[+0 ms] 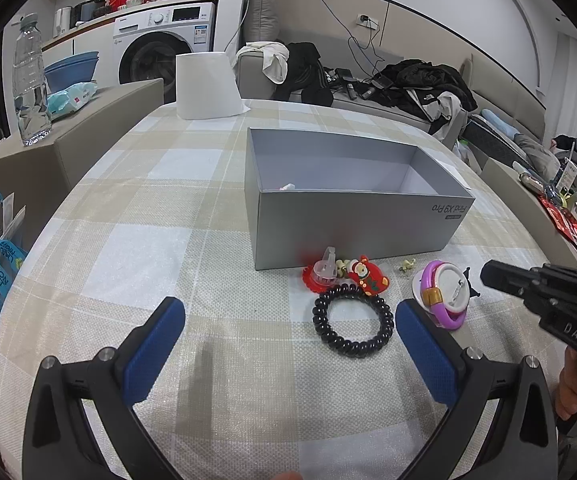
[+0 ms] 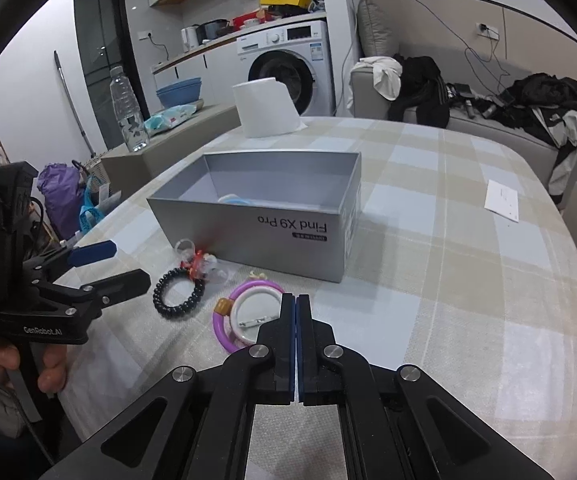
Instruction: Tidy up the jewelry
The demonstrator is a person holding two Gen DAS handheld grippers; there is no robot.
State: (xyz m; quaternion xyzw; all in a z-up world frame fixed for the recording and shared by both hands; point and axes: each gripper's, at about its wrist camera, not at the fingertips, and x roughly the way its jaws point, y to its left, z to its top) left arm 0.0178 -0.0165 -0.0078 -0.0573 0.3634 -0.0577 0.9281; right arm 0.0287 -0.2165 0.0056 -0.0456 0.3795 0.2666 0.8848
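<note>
An open grey box (image 1: pixel 352 220) (image 2: pixel 288 226) marked "Find X9 Pro" stands on the checked tablecloth, with a small light item inside. In front of it lie a black spiral hair tie (image 1: pixel 353 326) (image 2: pixel 178 292), a red bear clip (image 1: pixel 368 276), a red and clear piece (image 1: pixel 320 274) (image 2: pixel 200 266), a tiny yellow-green piece (image 1: pixel 407 265), a purple bangle (image 1: pixel 446 312) (image 2: pixel 224 330) and a white round badge (image 1: pixel 454 288) (image 2: pixel 254 316). My left gripper (image 1: pixel 290 328) (image 2: pixel 124 266) is open just short of the hair tie. My right gripper (image 2: pixel 296 300) (image 1: pixel 488 274) is shut and empty beside the badge.
A white paper roll (image 1: pixel 206 86) (image 2: pixel 266 108) stands behind the box. A water bottle (image 1: pixel 30 84) (image 2: pixel 128 110) and a wipes pack (image 1: pixel 70 98) sit on a side ledge at left. A white card (image 2: pixel 502 200) lies at right. A sofa with clothes (image 1: pixel 420 84) runs behind.
</note>
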